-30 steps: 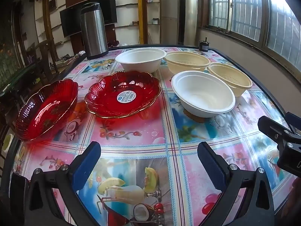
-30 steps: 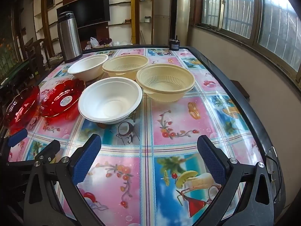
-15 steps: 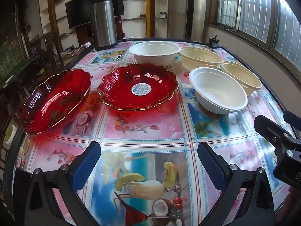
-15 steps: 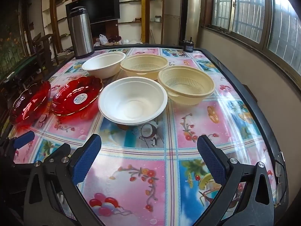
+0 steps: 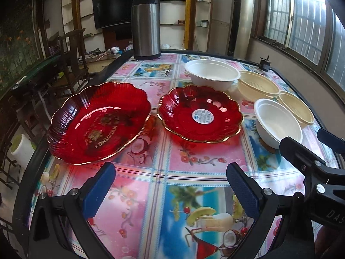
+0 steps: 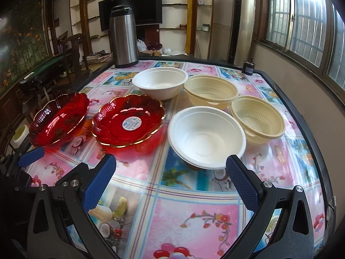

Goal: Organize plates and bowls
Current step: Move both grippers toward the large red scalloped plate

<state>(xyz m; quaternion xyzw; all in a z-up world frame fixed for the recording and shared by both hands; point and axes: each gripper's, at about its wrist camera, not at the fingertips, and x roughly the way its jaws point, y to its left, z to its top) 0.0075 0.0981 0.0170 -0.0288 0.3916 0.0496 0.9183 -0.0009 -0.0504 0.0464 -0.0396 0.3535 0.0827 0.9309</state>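
Note:
Two red scalloped glass plates lie side by side: the left red plate (image 5: 97, 123) (image 6: 60, 120) and the labelled red plate (image 5: 199, 113) (image 6: 128, 122). Right of them stands the near white bowl (image 5: 278, 123) (image 6: 206, 136), with the far white bowl (image 5: 212, 75) (image 6: 160, 82) behind. Two cream strainer bowls, the far one (image 5: 258, 84) (image 6: 212, 90) and the near one (image 5: 296, 106) (image 6: 257, 118), stand rightmost. My left gripper (image 5: 171, 182) is open over bare tablecloth just short of the red plates. My right gripper (image 6: 170, 172) is open, its right fingertip close to the near white bowl's rim.
A steel thermos (image 5: 146, 27) (image 6: 124, 36) stands at the table's far left corner. A small black jar (image 6: 249, 67) sits at the far right edge. The table's dark rim (image 6: 319, 142) runs close along the wall on the right. Chairs (image 5: 71, 58) stand to the left.
Both grippers have swung left and moved forward toward the dishes, which look larger now. The left view now centres on the red plates. Both stay open; no dish has moved.

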